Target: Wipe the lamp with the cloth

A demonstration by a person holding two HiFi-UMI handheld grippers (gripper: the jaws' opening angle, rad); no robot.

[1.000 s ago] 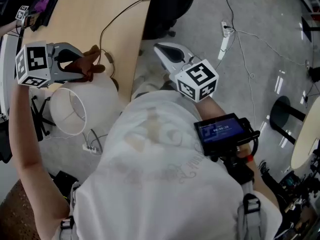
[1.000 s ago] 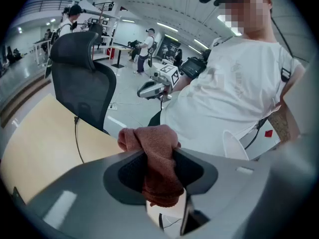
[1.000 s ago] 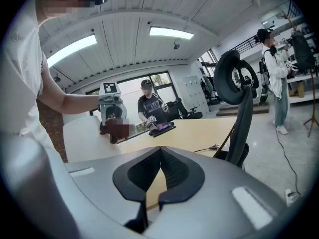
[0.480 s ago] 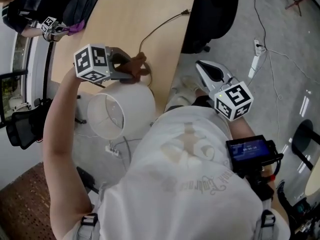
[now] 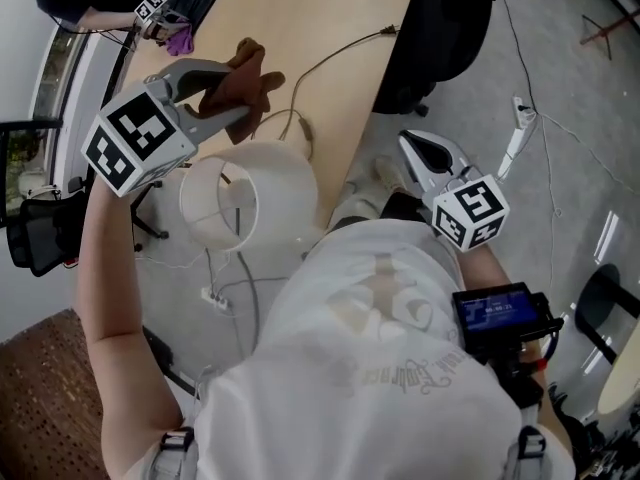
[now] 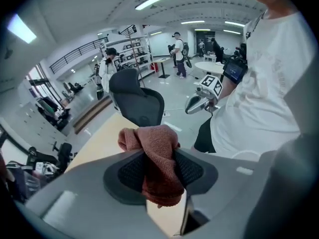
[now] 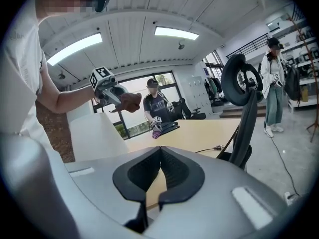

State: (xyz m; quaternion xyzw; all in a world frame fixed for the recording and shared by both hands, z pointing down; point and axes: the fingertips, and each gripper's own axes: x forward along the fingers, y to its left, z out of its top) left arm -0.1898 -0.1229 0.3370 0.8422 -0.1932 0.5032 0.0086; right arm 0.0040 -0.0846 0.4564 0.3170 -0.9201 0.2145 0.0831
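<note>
The lamp's white shade (image 5: 250, 193) stands at the edge of the wooden table (image 5: 320, 28), seen from above with its top opening at the left. My left gripper (image 5: 245, 93) hangs above the shade and is shut on the reddish-brown cloth (image 5: 240, 78), which bunches between its pads (image 6: 157, 166). In the right gripper view the shade (image 7: 92, 133) rises at the left, with the left gripper and cloth (image 7: 128, 102) over it. My right gripper (image 5: 415, 148) stays beside my body, off the table edge, with its jaws shut and nothing between them (image 7: 159, 169).
The lamp's cord (image 5: 330, 58) trails across the table. A black office chair (image 5: 450, 18) stands at the table's far side. Another person with a marker cube and a purple cloth (image 5: 165, 18) works at the table's far end. Cables and a power strip (image 5: 520, 123) lie on the floor.
My left gripper has risen with the cloth, from resting against the shade's upper side to hanging above it. The right gripper has kept still.
</note>
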